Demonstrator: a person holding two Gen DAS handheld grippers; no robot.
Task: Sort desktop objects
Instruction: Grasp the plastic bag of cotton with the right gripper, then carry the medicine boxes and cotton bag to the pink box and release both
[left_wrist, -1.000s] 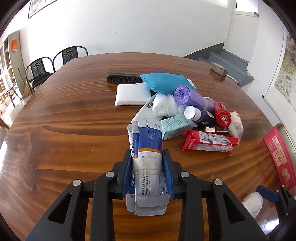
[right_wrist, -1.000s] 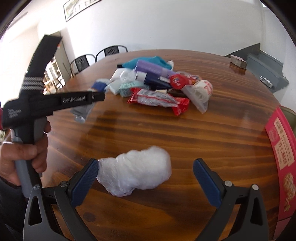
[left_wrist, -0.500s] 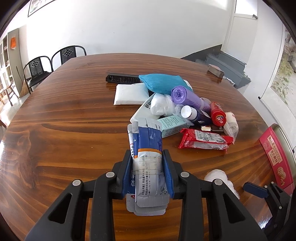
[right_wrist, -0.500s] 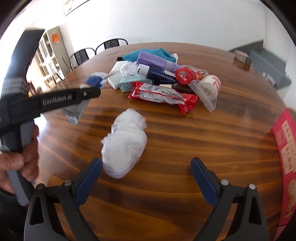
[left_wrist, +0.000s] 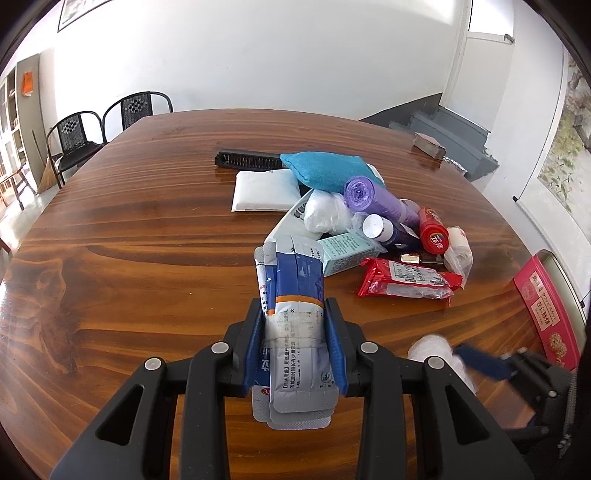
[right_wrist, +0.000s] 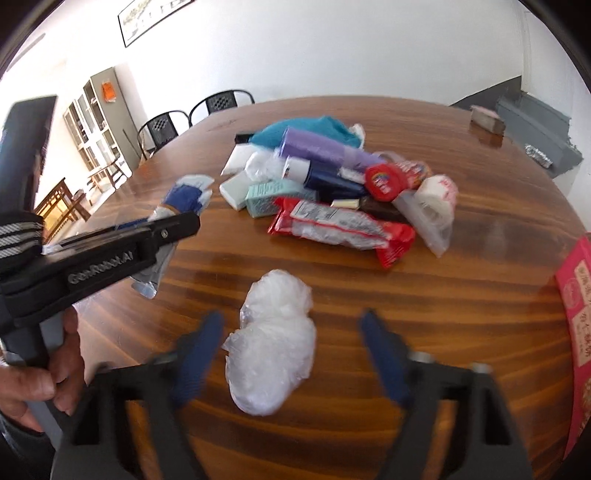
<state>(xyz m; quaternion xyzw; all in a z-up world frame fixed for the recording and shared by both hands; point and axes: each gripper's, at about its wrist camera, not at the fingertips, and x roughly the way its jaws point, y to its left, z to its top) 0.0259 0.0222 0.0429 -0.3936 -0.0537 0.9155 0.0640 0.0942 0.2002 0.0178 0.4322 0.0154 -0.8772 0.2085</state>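
My left gripper (left_wrist: 294, 343) is shut on a taped bundle of blue-and-white medicine sachets and blister packs (left_wrist: 291, 295), held above the wooden table (left_wrist: 129, 258). A white crumpled plastic bag (right_wrist: 273, 339) lies on the table between the blue fingers of my right gripper (right_wrist: 291, 354). Those jaws are closing around the bag, blurred, with gaps still showing on both sides. In the left wrist view the same bag (left_wrist: 432, 350) shows at the lower right beside a right fingertip (left_wrist: 476, 363). The left gripper (right_wrist: 177, 225) and a hand (right_wrist: 40, 376) appear at the left of the right wrist view.
A pile sits mid-table: teal pouch (left_wrist: 328, 171), purple bag roll (left_wrist: 376, 199), red snack packet (left_wrist: 406, 282), teal box (left_wrist: 347, 253), dark bottle (right_wrist: 325, 177), red-capped tube (right_wrist: 384, 181), white pack (left_wrist: 264, 192), black comb (left_wrist: 247, 160). A red box (left_wrist: 546, 310) stands at the right edge. Chairs (left_wrist: 77, 136) stand behind.
My right gripper's jaws have closed in from wide open towards the white bag, which turned from lying crosswise to lengthwise. The left gripper keeps its hold on the sachet bundle.
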